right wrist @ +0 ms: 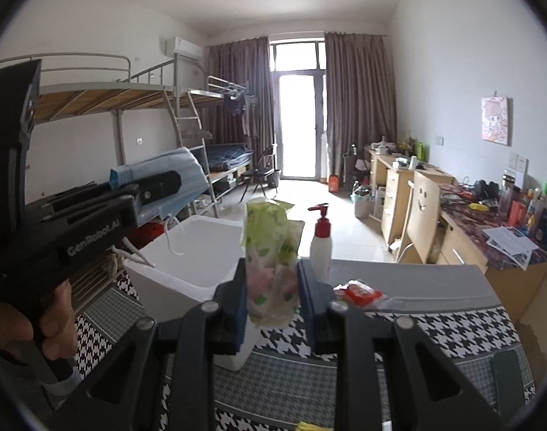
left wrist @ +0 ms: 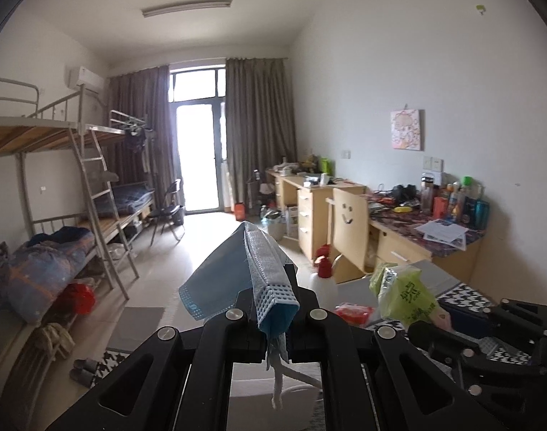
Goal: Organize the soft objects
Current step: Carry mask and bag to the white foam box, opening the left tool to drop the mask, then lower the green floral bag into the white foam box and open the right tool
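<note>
My left gripper (left wrist: 273,296) is shut on a folded blue face mask (left wrist: 233,273), held in the air with its white ear loop dangling below. From the right wrist view the same mask (right wrist: 165,168) and left gripper (right wrist: 158,181) hover above a white foam box (right wrist: 187,251). My right gripper (right wrist: 271,289) is shut on a soft green tissue pack (right wrist: 269,251), lifted upright over the patterned tablecloth (right wrist: 453,330). The tissue pack (left wrist: 404,294) also shows at the right of the left wrist view.
A white pump bottle (right wrist: 321,240) with a red top stands behind the tissue pack. A red wrapped packet (right wrist: 359,292) lies on the cloth beside it. A hand (right wrist: 25,319) grips the left tool. Bunk beds line the left wall, desks the right.
</note>
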Demonstrator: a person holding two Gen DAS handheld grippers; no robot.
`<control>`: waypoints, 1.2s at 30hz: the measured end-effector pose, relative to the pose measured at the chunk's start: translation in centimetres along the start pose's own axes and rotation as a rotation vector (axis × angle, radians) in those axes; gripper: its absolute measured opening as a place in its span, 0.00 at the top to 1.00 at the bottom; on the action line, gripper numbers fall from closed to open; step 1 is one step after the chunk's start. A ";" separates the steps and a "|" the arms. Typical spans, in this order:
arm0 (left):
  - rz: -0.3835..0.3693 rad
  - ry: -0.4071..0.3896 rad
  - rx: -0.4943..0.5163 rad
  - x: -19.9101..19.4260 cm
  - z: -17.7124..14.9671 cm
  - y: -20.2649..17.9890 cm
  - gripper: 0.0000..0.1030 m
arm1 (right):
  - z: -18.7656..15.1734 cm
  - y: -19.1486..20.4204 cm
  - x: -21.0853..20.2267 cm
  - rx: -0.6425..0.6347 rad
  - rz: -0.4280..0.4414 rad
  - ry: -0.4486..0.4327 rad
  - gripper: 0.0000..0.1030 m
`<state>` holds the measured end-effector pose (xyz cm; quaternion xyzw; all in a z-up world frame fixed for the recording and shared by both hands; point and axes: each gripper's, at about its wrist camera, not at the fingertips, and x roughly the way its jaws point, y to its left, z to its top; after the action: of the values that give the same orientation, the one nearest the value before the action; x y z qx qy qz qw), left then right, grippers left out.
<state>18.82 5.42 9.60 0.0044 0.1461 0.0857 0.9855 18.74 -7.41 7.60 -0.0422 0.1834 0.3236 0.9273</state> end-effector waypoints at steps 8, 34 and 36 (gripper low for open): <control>0.061 0.050 -0.039 1.9 -0.6 1.9 0.93 | 0.6 1.2 2.2 -0.009 0.058 0.040 0.71; 0.054 0.196 -0.068 7.0 -3.0 5.6 0.21 | 1.5 2.9 5.0 -0.014 0.062 0.101 0.71; 0.058 0.181 -0.082 6.5 -2.9 5.9 0.15 | 1.5 3.0 5.0 -0.016 0.061 0.103 0.71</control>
<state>23.16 12.34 5.19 -0.0395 0.2305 0.1202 0.9648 21.04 -1.83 7.26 -0.0605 0.2294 0.3506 0.9060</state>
